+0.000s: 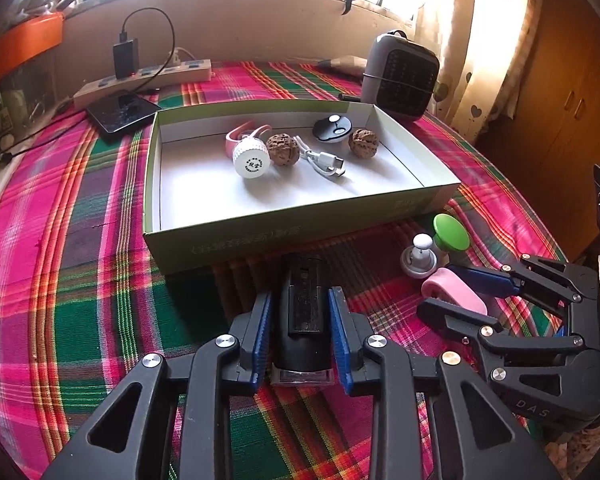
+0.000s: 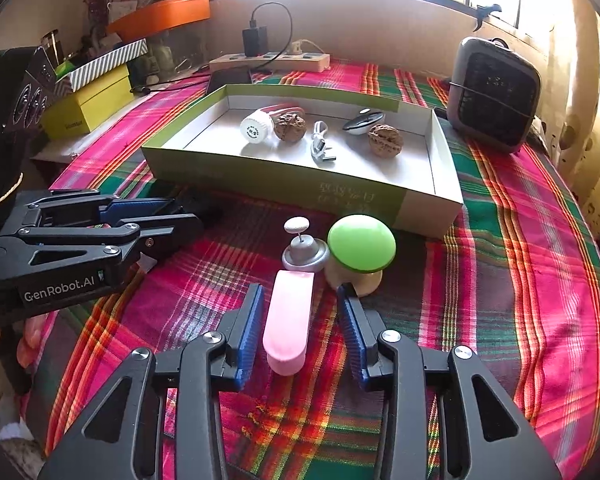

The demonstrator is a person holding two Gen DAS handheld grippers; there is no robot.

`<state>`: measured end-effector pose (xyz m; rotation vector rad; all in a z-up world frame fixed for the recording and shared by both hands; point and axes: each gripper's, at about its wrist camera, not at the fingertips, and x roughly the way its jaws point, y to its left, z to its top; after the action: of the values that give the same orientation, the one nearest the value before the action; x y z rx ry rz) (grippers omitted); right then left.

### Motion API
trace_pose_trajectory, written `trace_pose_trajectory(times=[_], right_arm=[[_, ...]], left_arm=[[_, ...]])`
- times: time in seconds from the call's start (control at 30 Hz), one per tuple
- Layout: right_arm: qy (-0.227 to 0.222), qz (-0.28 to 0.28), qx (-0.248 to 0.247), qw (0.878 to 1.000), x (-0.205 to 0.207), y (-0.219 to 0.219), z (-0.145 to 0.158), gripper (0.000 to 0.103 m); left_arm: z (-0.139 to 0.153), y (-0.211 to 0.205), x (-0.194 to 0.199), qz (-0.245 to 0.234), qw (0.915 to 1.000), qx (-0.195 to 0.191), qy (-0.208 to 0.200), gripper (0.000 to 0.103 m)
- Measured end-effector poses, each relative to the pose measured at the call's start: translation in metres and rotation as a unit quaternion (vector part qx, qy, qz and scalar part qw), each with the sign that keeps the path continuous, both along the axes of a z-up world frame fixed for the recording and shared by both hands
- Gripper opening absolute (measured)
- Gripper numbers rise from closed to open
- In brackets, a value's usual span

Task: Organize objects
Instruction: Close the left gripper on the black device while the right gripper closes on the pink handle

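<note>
A shallow green box (image 1: 236, 240) (image 2: 260, 178) on the plaid cloth holds a white round cap with a pink strap (image 1: 251, 161), two walnuts (image 1: 283, 149) (image 1: 363, 143), a white cable (image 1: 324, 160) and a black-and-white disc (image 1: 333, 128). My left gripper (image 1: 300, 300) is open around a black cylindrical device (image 1: 304, 316) lying in front of the box. My right gripper (image 2: 300, 300) (image 1: 440, 288) is open around a pink flat object (image 2: 289, 322) (image 1: 452, 290). A green mushroom-shaped object (image 2: 360, 248) (image 1: 451, 232) and a grey knob (image 2: 305, 254) (image 1: 419, 258) stand just beyond it.
A grey heater (image 1: 400, 74) (image 2: 494, 96) stands at the box's far right. A power strip (image 1: 144, 78) with charger and a phone (image 1: 122, 114) lie at the far left. Yellow and striped boxes (image 2: 92, 96) sit at the left edge in the right wrist view.
</note>
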<state>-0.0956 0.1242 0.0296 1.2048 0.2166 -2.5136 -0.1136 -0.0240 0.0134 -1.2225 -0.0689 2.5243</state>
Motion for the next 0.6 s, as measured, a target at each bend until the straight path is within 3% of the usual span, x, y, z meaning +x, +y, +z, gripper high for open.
trace_pose_trajectory(times=[0.2, 0.33, 0.6], right_arm=[[0.001, -0.009, -0.001, 1.000, -0.0012, 0.0031, 0.0001, 0.031], [0.001, -0.009, -0.003, 1.000, -0.0013, 0.0038, 0.0006, 0.019], [0.001, -0.008, -0.003, 1.000, -0.0018, 0.0038, 0.0007, 0.019]], left_arm=[[-0.0002, -0.0002, 0.0005, 0.001, 1.0000, 0.001, 0.000, 0.026], [-0.0003, -0.0005, 0.0006, 0.002, 1.0000, 0.002, 0.001, 0.026], [-0.0004, -0.0009, 0.0008, 0.002, 1.0000, 0.001, 0.001, 0.026]])
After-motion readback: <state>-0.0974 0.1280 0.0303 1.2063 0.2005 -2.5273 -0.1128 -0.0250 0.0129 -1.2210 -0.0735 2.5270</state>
